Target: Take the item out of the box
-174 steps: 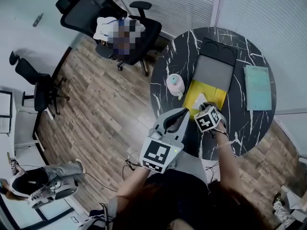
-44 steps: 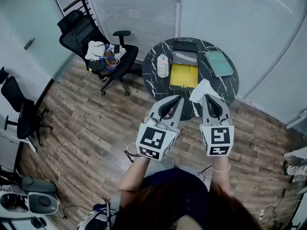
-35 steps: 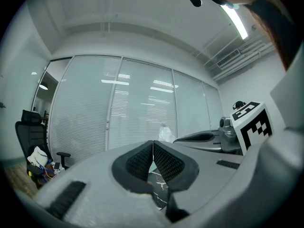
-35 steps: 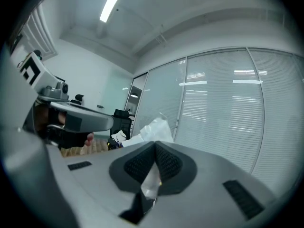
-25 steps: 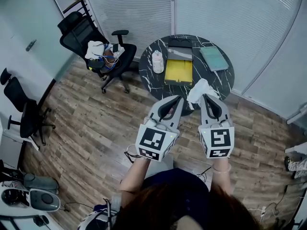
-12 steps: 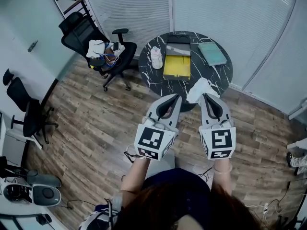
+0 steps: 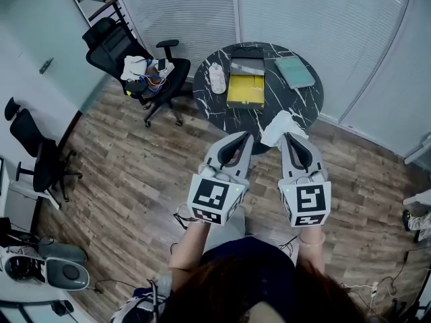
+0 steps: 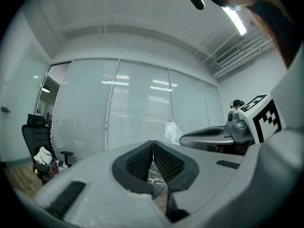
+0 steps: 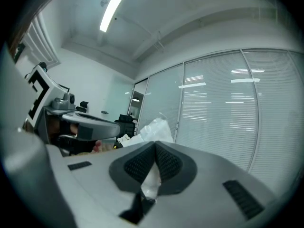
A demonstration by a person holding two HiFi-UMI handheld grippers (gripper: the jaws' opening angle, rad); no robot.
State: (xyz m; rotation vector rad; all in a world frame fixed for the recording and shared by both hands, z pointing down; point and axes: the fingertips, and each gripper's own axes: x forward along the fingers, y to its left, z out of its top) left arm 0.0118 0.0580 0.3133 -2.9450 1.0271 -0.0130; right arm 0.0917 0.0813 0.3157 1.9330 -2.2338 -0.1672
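Backed off now: seven seconds ago my right gripper (image 7: 287, 136) was down at the yellow box (image 7: 246, 91), and now the round table (image 7: 296, 105) sits well away, up ahead of me. Both grippers are raised side by side over the wooden floor (image 7: 128, 173). Right jaws are clamped on a white packet (image 7: 277, 122), its crinkled plastic sticking up past the tips, pinched tight between the pads. So the packet is out of the box and in the air, well apart from the table. My left gripper (image 7: 244, 138) has its jaws closed pad to pad with nothing between them. On the table the box lies open, a bottle (image 7: 217, 78) just to its left, a green book (image 7: 294, 71) to its right. An office chair (image 7: 128, 46) stands left of the table.
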